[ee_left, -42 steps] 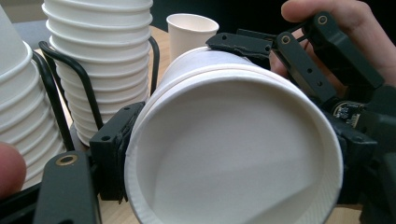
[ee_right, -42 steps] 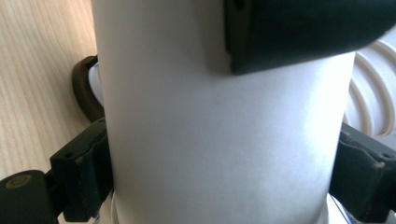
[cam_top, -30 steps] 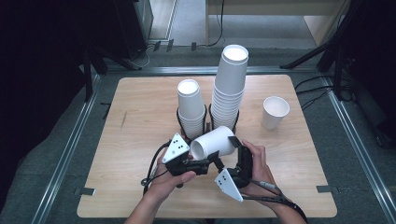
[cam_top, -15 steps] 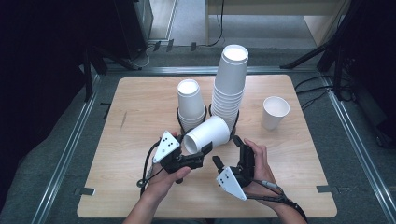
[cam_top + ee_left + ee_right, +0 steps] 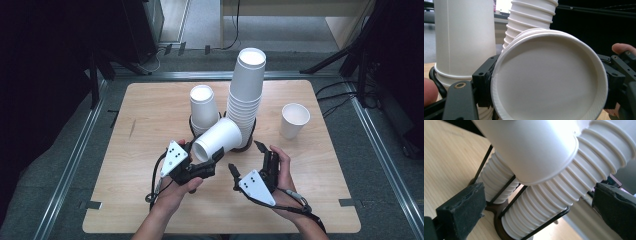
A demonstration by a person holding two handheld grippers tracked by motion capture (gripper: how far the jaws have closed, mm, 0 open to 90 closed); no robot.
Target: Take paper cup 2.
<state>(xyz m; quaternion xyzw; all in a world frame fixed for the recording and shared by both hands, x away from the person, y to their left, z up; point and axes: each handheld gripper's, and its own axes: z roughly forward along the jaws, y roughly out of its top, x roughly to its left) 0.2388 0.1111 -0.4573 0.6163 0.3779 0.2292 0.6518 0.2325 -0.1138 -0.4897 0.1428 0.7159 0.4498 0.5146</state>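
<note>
My left gripper (image 5: 206,159) is shut on a white paper cup (image 5: 220,140), which lies tilted above the table. In the left gripper view the cup's round end (image 5: 549,80) faces the camera, with a black jaw on each side of it. My right gripper (image 5: 244,156) stands open just right of the cup, with nothing between its pads (image 5: 464,207). Behind it a tall stack of cups (image 5: 246,95) and a short stack (image 5: 202,107) stand in a black wire holder (image 5: 506,220). The held cup (image 5: 531,147) hangs above both stacks in the right gripper view.
A single white cup (image 5: 294,120) stands upright at the right of the wooden table (image 5: 150,110). Dark floor with metal rails (image 5: 75,165) surrounds the table. Black cables trail from both grippers near the front edge.
The left gripper has carried the cup a little left and away from the right gripper. The right gripper has drawn back to the right and stands apart from the cup.
</note>
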